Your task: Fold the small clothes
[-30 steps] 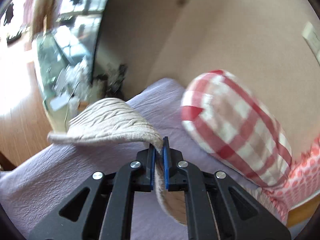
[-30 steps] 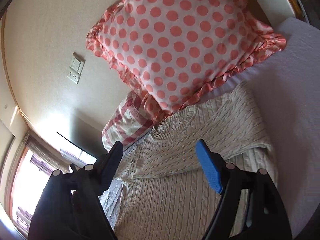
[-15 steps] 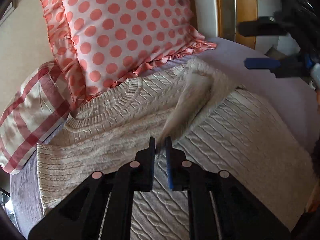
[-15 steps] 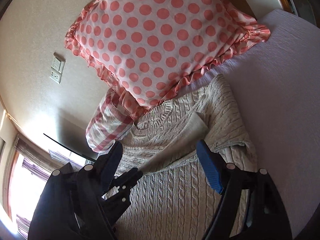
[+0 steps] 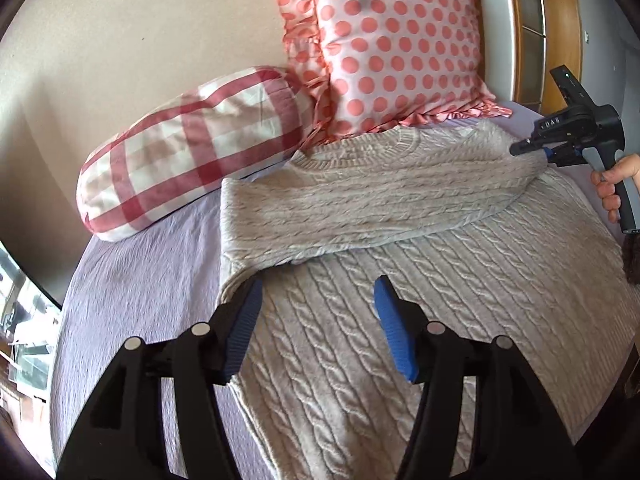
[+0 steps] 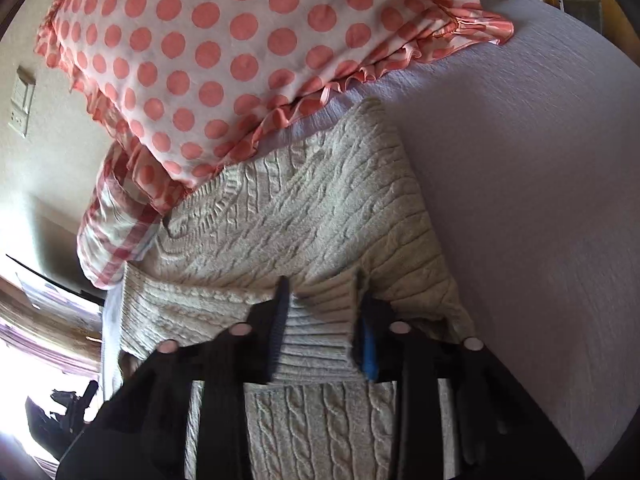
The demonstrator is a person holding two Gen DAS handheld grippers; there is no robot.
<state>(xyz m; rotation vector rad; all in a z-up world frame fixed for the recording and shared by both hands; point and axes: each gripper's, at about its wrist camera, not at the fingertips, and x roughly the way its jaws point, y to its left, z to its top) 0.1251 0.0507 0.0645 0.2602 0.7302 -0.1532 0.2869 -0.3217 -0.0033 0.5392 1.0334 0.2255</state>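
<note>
A cream cable-knit sweater [image 5: 360,320] lies flat on the lilac bed, neck toward the pillows, with one sleeve [image 5: 360,208] folded across its chest. My left gripper [image 5: 316,320] is open and empty, just above the sweater's left side below the folded sleeve. My right gripper [image 6: 322,324] has its jaws around the ribbed sleeve cuff [image 6: 320,320] at the sweater's right shoulder; in the left wrist view it [image 5: 532,150] sits at the far end of that sleeve, held by a hand.
A pink polka-dot pillow [image 5: 400,40] and a red checked bolster [image 5: 192,148] lean on the wall behind the sweater. The lilac sheet [image 6: 520,200] stretches to the right. A wooden bed frame [image 5: 532,20] stands at the far right.
My left gripper let go of the sleeve, opened and drew back. The sleeve now lies across the chest. My right gripper moved in and closed around the cuff.
</note>
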